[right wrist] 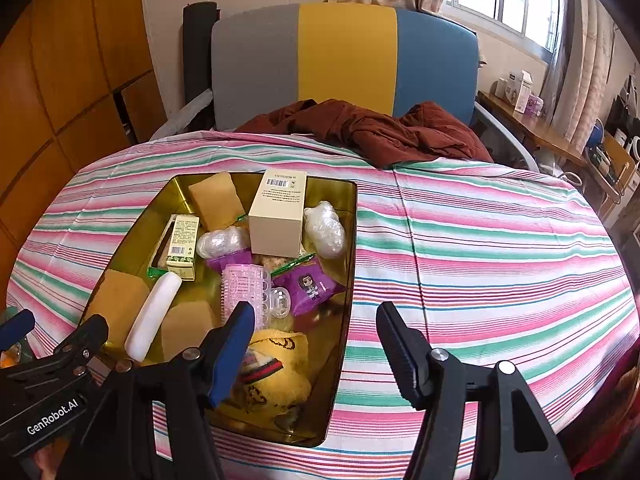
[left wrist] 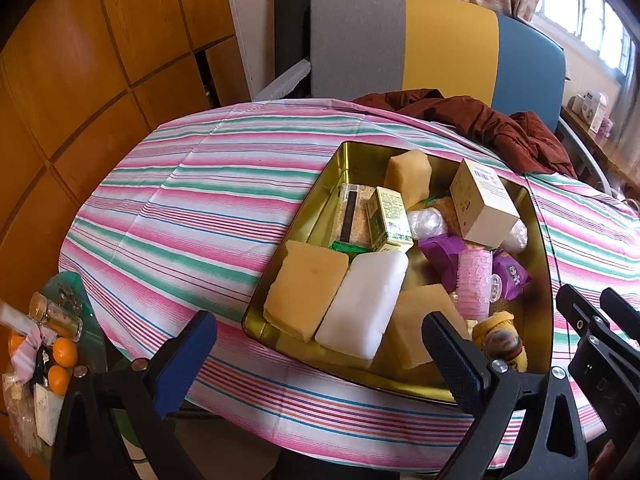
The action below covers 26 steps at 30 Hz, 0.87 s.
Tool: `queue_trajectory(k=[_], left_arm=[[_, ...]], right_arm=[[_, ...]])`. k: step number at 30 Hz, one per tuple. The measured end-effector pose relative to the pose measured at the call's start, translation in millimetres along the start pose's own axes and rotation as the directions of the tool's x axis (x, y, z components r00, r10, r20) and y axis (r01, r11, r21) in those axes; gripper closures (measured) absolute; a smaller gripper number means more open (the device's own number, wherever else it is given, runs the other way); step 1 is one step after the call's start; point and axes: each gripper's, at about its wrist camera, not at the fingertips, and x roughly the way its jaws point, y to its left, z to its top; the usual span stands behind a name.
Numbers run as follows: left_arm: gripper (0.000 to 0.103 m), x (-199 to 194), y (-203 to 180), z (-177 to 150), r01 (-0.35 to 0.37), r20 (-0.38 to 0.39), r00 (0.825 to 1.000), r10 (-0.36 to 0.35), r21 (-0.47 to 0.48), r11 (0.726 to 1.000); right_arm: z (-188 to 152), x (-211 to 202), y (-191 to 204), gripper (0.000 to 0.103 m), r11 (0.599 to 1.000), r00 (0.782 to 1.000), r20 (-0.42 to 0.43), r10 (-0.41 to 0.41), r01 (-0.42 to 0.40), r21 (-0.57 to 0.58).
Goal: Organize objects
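Observation:
A gold tin tray (left wrist: pixel 320 196) (right wrist: pixel 352 216) sits on the striped tablecloth, full of items: yellow sponges (left wrist: pixel 304 296), a white block (left wrist: pixel 362 304) (right wrist: pixel 152 316), a beige box (left wrist: pixel 480 204) (right wrist: pixel 278 216), a green box (left wrist: pixel 388 220) (right wrist: pixel 183 246), a pink roller (left wrist: pixel 474 284) (right wrist: pixel 242 292), purple packets (right wrist: pixel 312 286) and a yellow cloth toy (right wrist: pixel 272 376). My left gripper (left wrist: pixel 320 360) is open and empty at the tray's near edge. My right gripper (right wrist: pixel 316 336) is open and empty over the tray's near right rim.
A brown jacket (right wrist: pixel 372 128) lies at the table's far edge before a grey, yellow and blue chair (right wrist: pixel 344 60). A side stand with oranges and a jar (left wrist: pixel 56 344) is at the lower left. Wooden panels line the left wall.

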Motion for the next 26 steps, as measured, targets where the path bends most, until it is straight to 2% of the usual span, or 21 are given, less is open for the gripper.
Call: queue_trajectory(k=[20, 26], left_arm=[[0.0, 2.4, -6.3, 1.1, 0.027, -0.017, 1.0, -0.027, -0.003, 1.0], [0.005, 2.7, -10.5, 0.1, 0.009, -0.003, 1.0, -0.009, 0.016, 1.0]], right_arm=[[-0.4, 4.7, -2.2, 0.039, 1.0, 1.0, -0.004, 0.006, -0.006, 0.01], [-1.1, 7.4, -3.5, 0.039, 1.0, 1.0, -0.01, 0.003, -0.003, 0.01]])
